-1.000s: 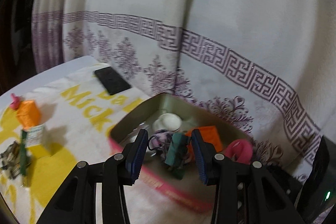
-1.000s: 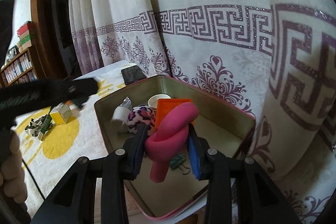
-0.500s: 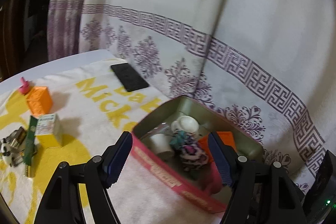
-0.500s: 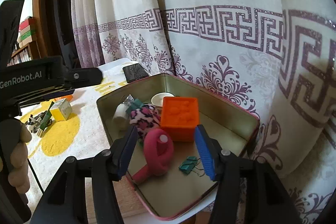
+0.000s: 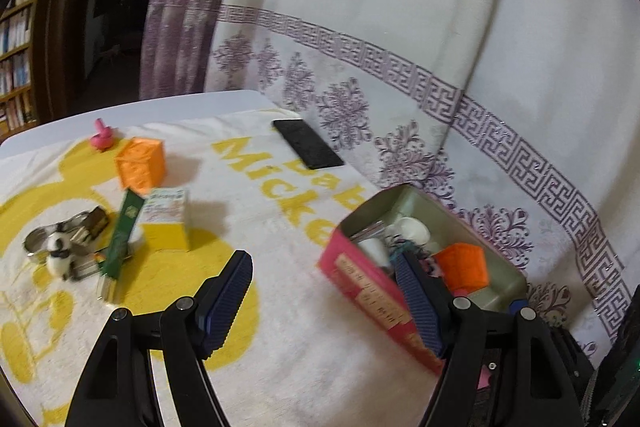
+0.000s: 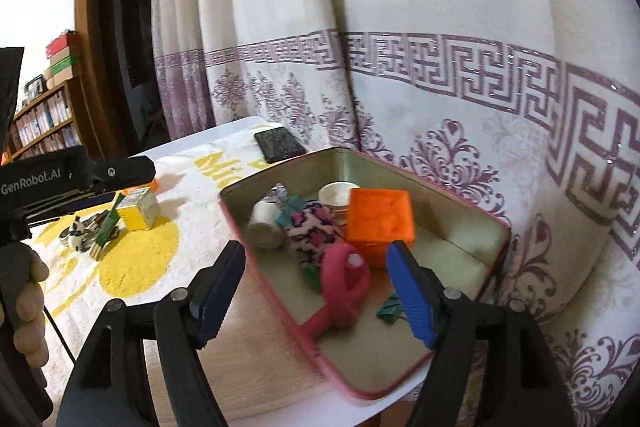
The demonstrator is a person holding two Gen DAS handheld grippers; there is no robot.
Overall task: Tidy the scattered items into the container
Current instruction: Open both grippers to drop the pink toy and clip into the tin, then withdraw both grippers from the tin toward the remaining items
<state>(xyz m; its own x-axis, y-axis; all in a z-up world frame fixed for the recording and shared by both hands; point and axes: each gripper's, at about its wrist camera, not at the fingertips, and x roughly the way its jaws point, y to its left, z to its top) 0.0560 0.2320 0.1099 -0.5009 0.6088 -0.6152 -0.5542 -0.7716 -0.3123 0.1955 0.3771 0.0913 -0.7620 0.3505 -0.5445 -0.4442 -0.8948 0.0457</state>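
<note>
Both grippers had nothing in them: the left gripper [image 5: 324, 291] stood wide and empty, and the right gripper's [image 6: 316, 283] jaws were opening above the pink rectangular metal tin [image 6: 500, 223] at the table's right edge, a pink rubber loop [image 6: 344, 283] lying inside. Unpacked near the left edge: an orange plastic cube [image 5: 141, 167] and a yellow carton [image 5: 167, 221]. Next, probably, a reach there.

Home: curtain [image 6: 400, 27], bookshelf [image 6: 44, 123]

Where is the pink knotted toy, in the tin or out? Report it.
In. The pink knotted toy lies on the floor of the tin, beside the orange cube, free of the right gripper's opening jaws.
</note>
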